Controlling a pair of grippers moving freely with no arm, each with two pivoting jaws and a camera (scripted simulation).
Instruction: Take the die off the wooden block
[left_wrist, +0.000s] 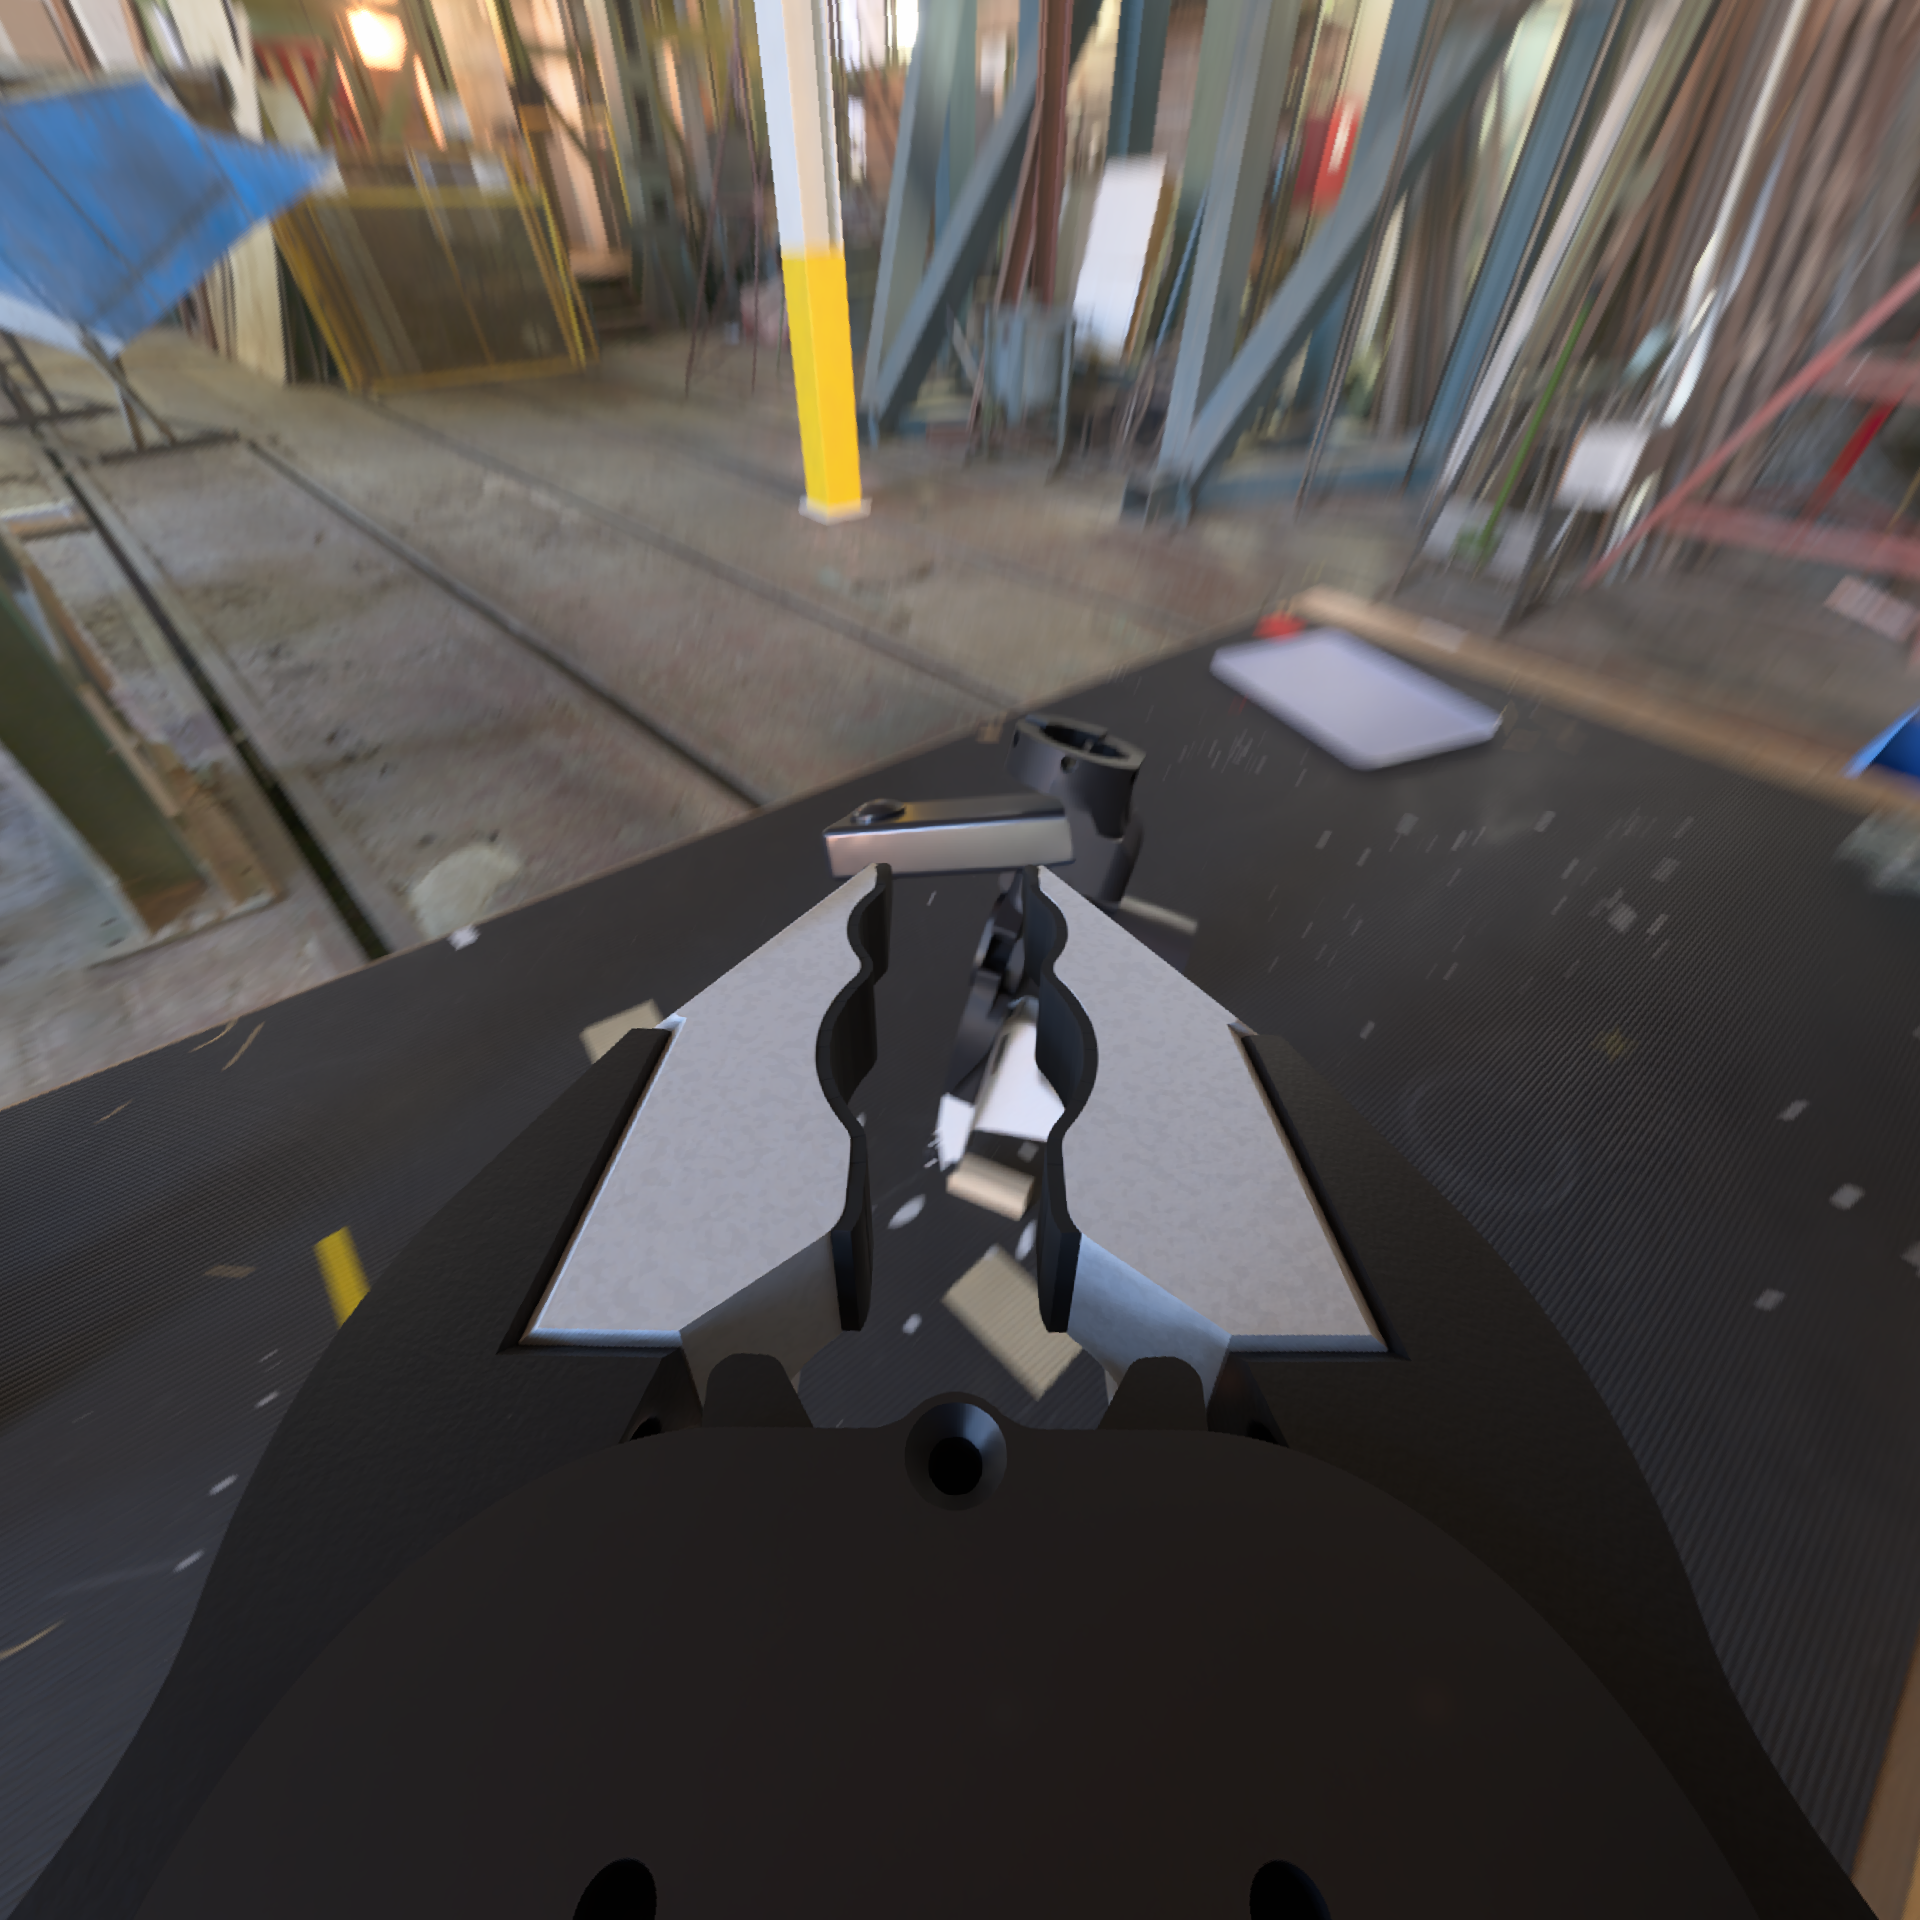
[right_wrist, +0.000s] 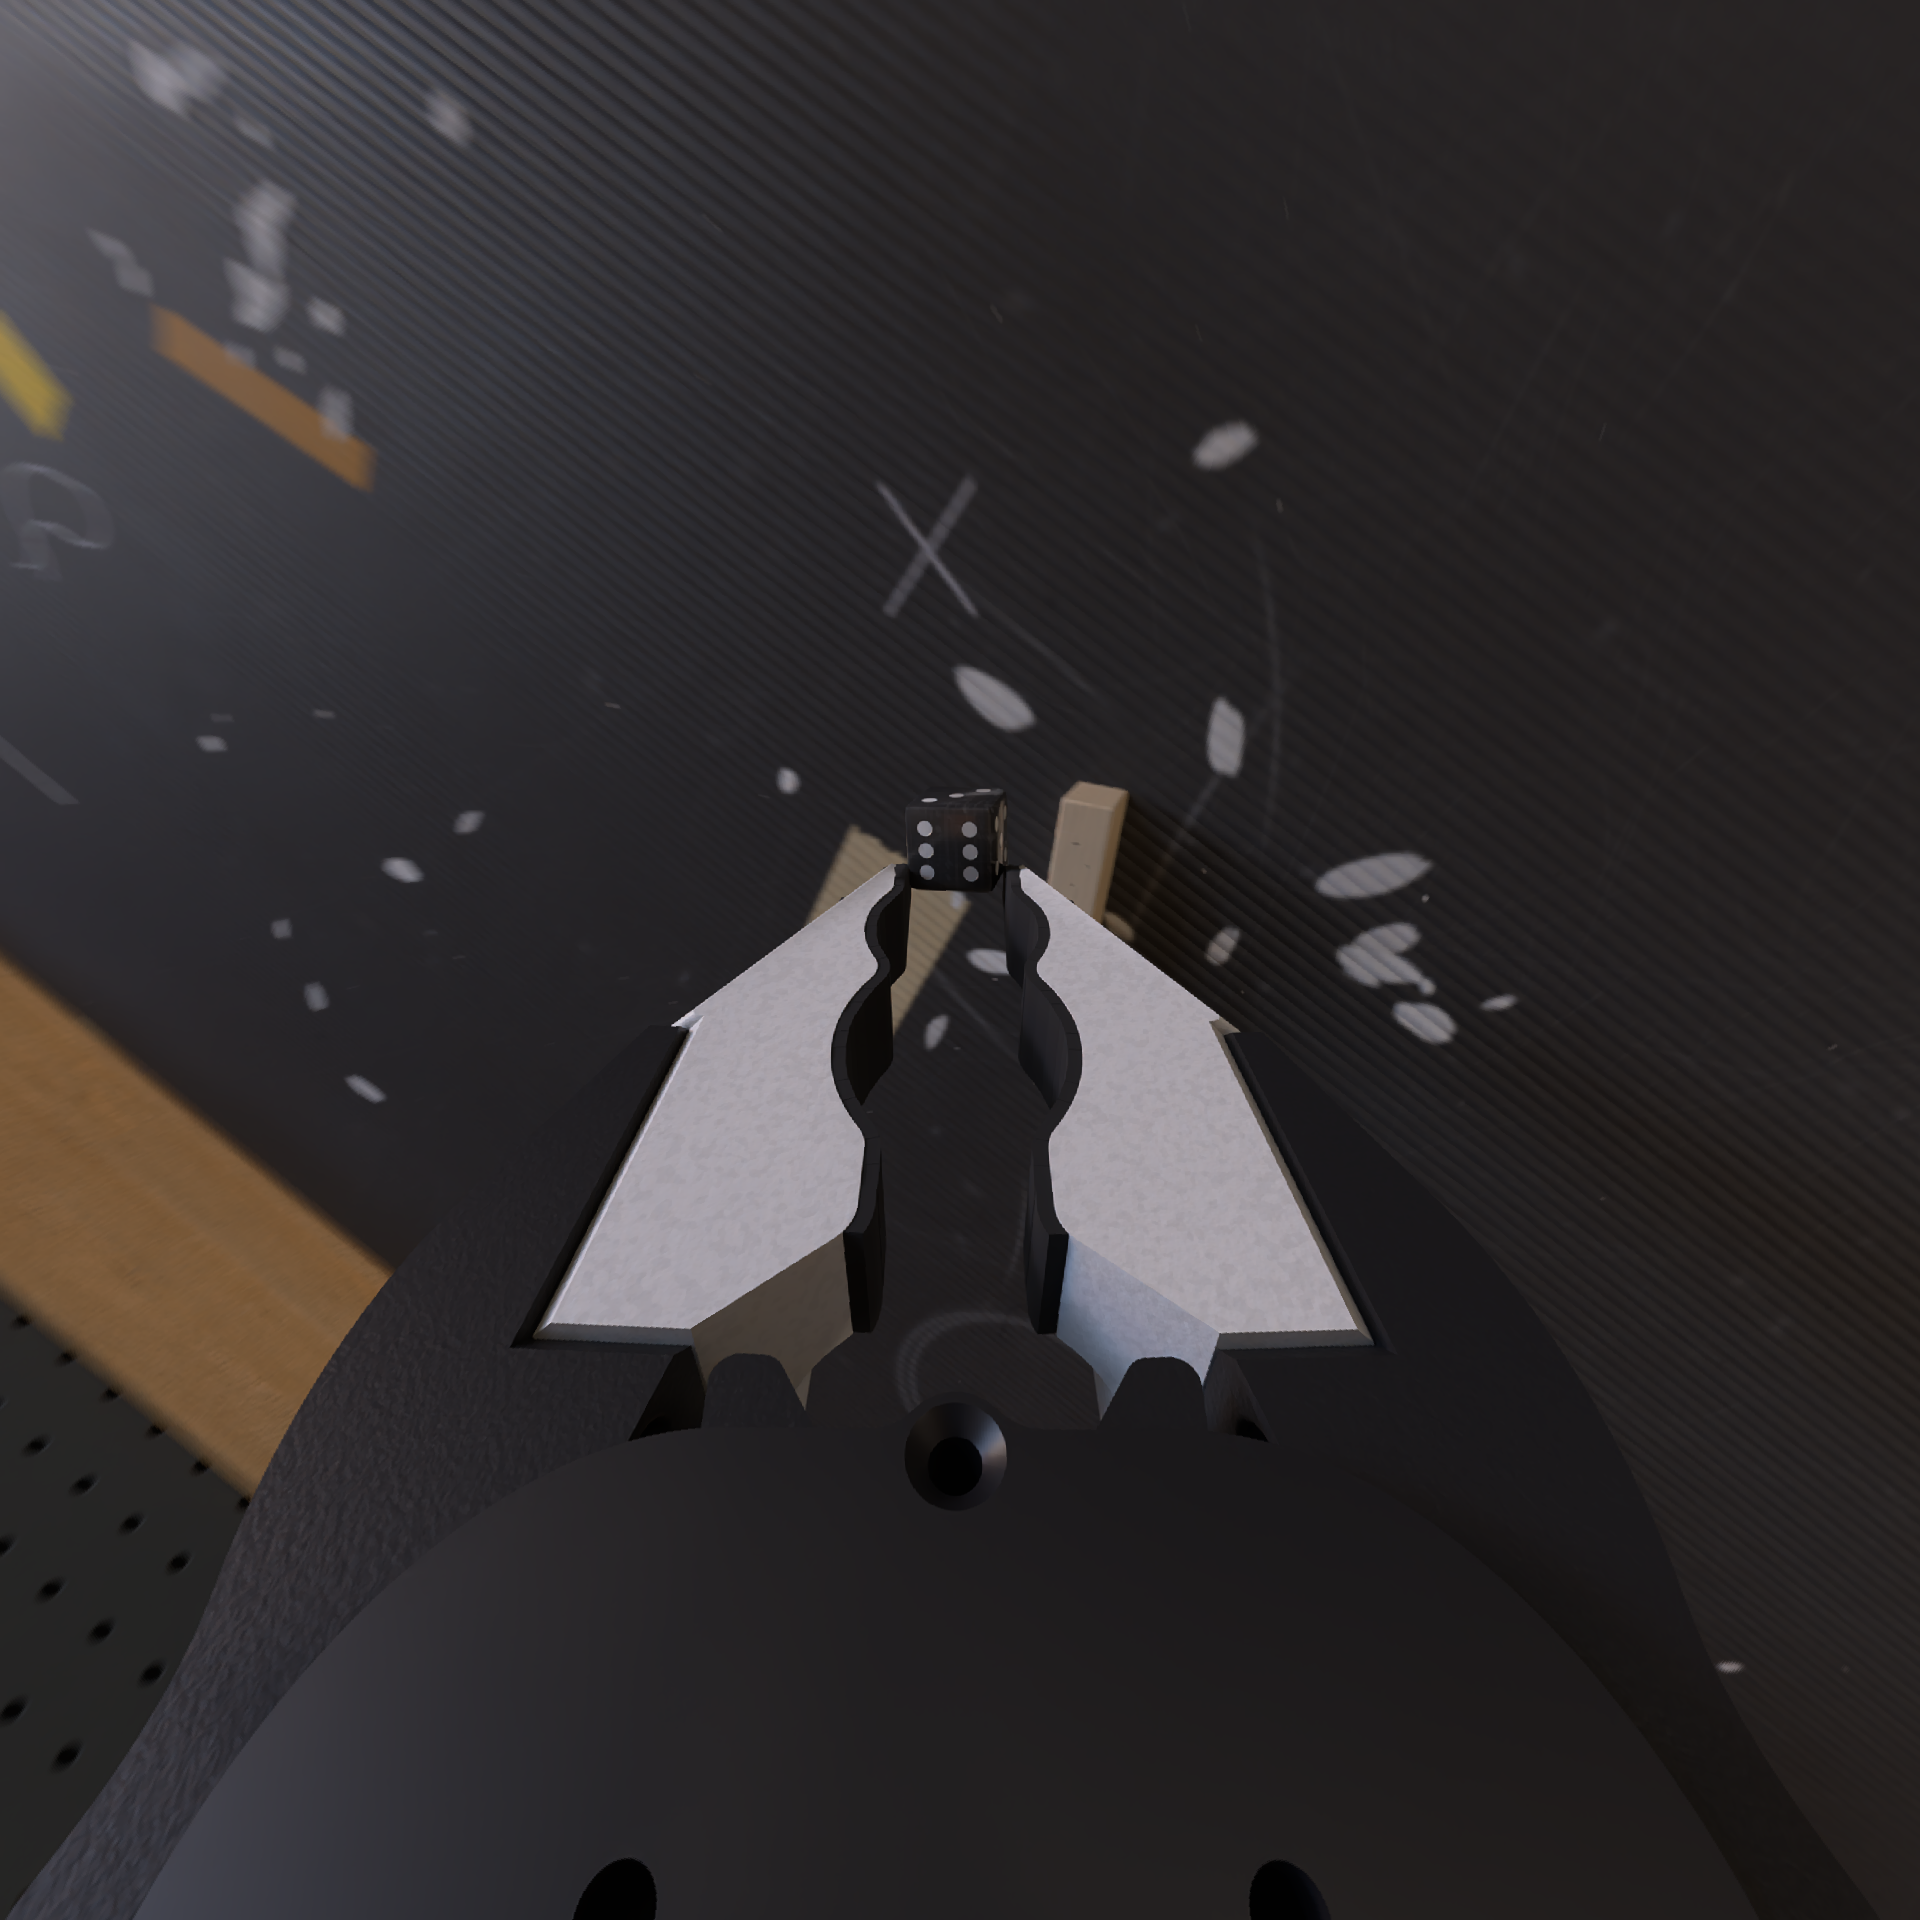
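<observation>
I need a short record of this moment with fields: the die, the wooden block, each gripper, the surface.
die: black with white dots, between the right gripper's fingertips
wooden block: pale, on the mat just right of the die; the die is not on it
right gripper: shut on the die
left gripper: open, holds nothing
surface: dark ribbed mat

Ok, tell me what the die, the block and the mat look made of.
Die: black, faintly glossy, white pips; probably plastic.
Block: pale tan, matte, faint speckled grain; looks like unfinished wood.
Mat: dark, fine diagonal ribbing, scuffed with pale marks; perhaps rubber or woven fabric, hard to say.
</observation>
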